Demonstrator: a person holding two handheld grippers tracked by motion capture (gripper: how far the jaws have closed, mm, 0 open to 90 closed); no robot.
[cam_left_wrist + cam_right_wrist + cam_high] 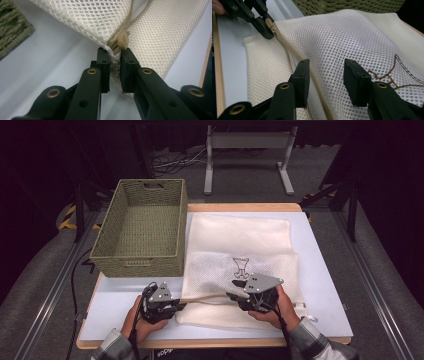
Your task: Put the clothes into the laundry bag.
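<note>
White tabletop point(320, 285) below, the left gripper point(115, 61) should pinch the mesh bag point(352, 40) corner beside the zipper pull point(123, 41) while the right gripper point(325, 75), jaws apart, closes ahead.

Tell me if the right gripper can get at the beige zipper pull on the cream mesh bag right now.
Probably not cleanly. The beige zipper pull sits at the corner of the cream mesh bag, and the left gripper is already clamped right beside it. The right gripper hangs open farther along the zipper.
</note>
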